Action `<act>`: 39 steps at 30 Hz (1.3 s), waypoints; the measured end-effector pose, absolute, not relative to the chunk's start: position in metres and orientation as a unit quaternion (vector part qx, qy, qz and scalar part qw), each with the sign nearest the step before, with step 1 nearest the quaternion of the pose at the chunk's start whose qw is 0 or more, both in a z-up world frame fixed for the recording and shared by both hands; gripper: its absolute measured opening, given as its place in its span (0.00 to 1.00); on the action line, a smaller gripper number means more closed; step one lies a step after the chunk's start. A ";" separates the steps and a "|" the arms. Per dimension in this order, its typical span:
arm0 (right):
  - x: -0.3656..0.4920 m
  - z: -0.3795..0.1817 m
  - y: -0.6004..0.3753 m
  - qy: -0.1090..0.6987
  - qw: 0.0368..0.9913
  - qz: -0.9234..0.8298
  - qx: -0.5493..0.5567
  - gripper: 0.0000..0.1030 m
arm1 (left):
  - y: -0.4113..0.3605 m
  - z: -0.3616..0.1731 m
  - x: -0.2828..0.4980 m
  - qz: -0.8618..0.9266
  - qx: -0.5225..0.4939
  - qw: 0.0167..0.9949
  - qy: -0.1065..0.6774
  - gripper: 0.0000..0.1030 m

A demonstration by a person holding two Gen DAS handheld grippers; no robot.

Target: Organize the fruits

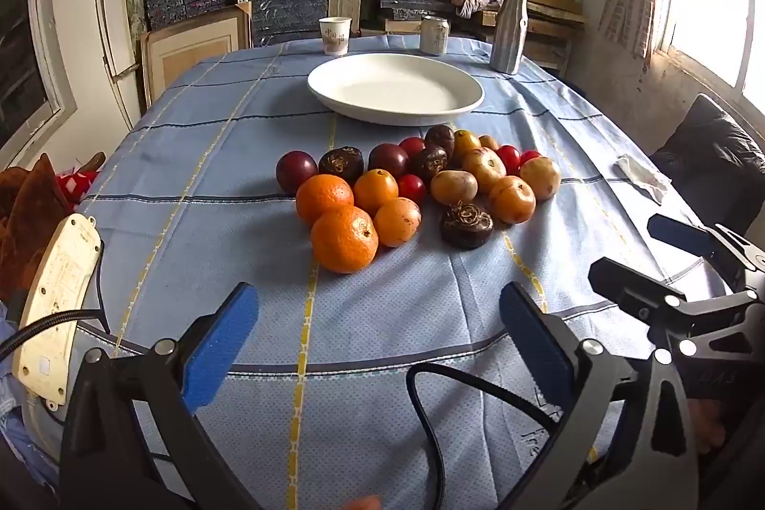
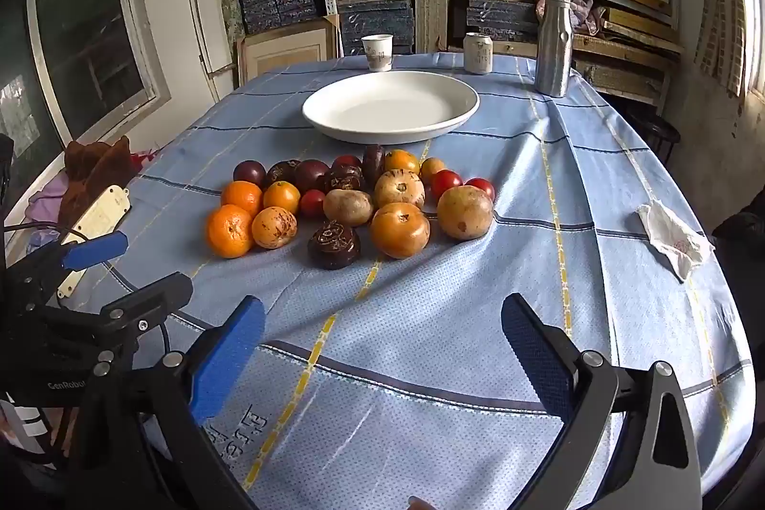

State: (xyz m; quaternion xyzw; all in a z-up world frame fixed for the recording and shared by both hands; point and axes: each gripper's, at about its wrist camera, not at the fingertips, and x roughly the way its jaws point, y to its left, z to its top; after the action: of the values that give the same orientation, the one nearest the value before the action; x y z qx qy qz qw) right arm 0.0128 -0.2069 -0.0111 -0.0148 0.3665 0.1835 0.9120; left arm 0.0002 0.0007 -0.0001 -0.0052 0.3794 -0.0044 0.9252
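A heap of mixed fruit lies mid-table: oranges (image 1: 343,238) (image 2: 229,231), yellow-brown round fruits (image 1: 511,199) (image 2: 399,230), dark purple fruits (image 1: 466,225) (image 2: 333,244) and small red tomatoes (image 1: 411,188) (image 2: 446,182). An empty white plate (image 1: 395,87) (image 2: 390,104) sits just behind the heap. My left gripper (image 1: 377,338) is open and empty, hovering at the near edge in front of the oranges. My right gripper (image 2: 382,342) is open and empty, near the front edge in front of the heap; it also shows at the right of the left wrist view (image 1: 636,256).
A paper cup (image 1: 334,35), a can (image 1: 434,35) and a metal bottle (image 1: 510,28) stand at the table's far edge. A white power strip (image 1: 57,299) lies at the left edge, a crumpled tissue (image 2: 675,241) at the right. A black cable (image 1: 430,414) runs under the left gripper.
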 end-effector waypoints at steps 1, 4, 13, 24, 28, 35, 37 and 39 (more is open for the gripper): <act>0.014 -0.011 -0.208 0.367 0.912 0.184 -0.013 0.97 | 0.001 0.000 0.000 -0.004 -0.004 0.925 0.380 0.96; 0.016 -0.010 -0.209 0.365 0.913 0.184 -0.012 0.97 | 0.002 0.000 0.000 -0.007 -0.006 0.925 0.380 0.96; 0.013 -0.009 -0.210 0.363 0.913 0.185 -0.006 0.97 | -0.001 0.000 0.000 -0.005 -0.003 0.925 0.380 0.96; 0.012 -0.010 -0.208 0.363 0.913 0.185 -0.006 0.97 | 0.001 -0.004 0.002 -0.005 -0.006 0.924 0.382 0.96; 0.012 -0.010 -0.208 0.362 0.913 0.185 -0.005 0.97 | 0.001 -0.004 0.002 -0.006 -0.006 0.924 0.383 0.96; 0.013 -0.010 -0.208 0.363 0.913 0.185 -0.005 0.97 | 0.002 -0.005 0.003 -0.006 -0.006 0.924 0.383 0.96; 0.012 -0.009 -0.208 0.363 0.913 0.186 -0.005 0.97 | 0.002 -0.004 0.003 -0.006 -0.007 0.924 0.383 0.96; 0.012 -0.009 -0.208 0.363 0.913 0.186 -0.005 0.97 | 0.002 -0.004 0.003 -0.006 -0.007 0.924 0.383 0.96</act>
State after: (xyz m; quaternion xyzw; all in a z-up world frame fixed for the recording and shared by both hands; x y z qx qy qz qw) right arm 0.0119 -0.2075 -0.0093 -0.0054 0.3627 0.1857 0.9132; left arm 0.0025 0.0017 -0.0042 -0.0067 0.3834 -0.0058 0.9236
